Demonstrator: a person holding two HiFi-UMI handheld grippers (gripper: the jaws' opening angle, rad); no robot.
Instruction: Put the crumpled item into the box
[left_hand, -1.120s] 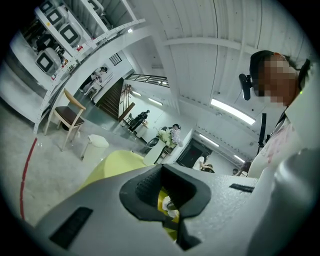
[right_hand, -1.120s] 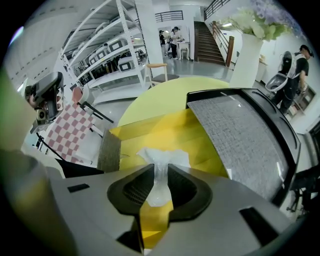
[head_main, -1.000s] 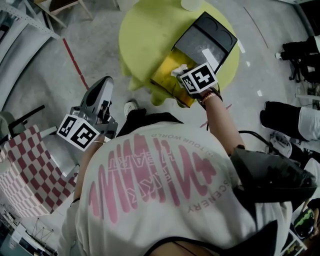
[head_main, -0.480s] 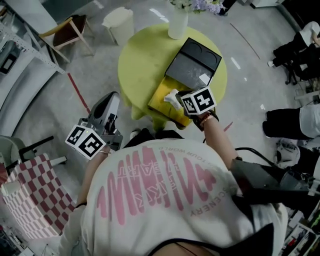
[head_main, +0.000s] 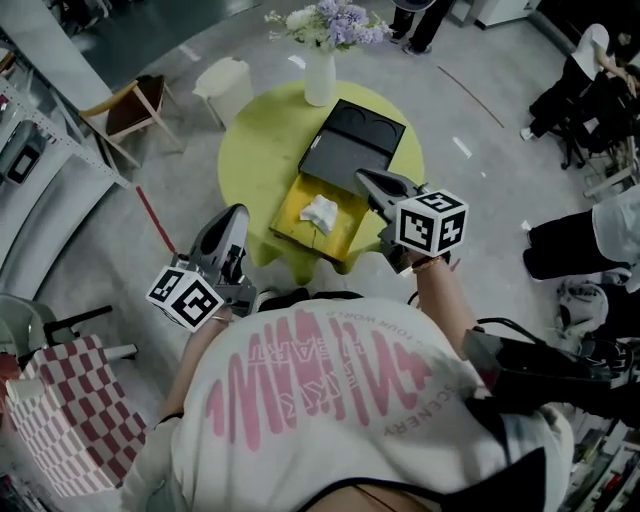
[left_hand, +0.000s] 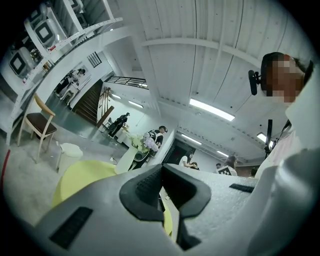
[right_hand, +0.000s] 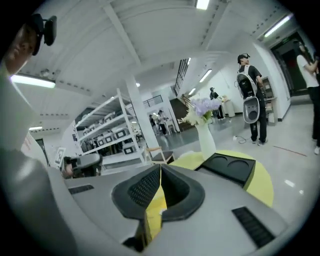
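Observation:
The crumpled white item (head_main: 319, 212) lies inside the open yellow box (head_main: 288, 222) on the round yellow-green table (head_main: 250, 150). The box's black lid (head_main: 352, 141) stands folded back behind it. My right gripper (head_main: 366, 178) hovers just right of the box, above the table edge; its jaws are closing, tips together with nothing between them (right_hand: 160, 167). The lid (right_hand: 227, 169) shows ahead of it. My left gripper (head_main: 238, 212) hangs off the table's near left edge, shut and empty (left_hand: 162, 167).
A white vase of purple flowers (head_main: 320, 75) stands at the table's far edge. A wooden chair (head_main: 130, 110) and a white bin (head_main: 225, 80) sit to the far left. A checkered seat (head_main: 60, 420) is near left; seated people's legs (head_main: 585, 245) are at right.
My right gripper let go of the crumpled item in the yellow box, rose out to the right and closed. The left gripper barely moved.

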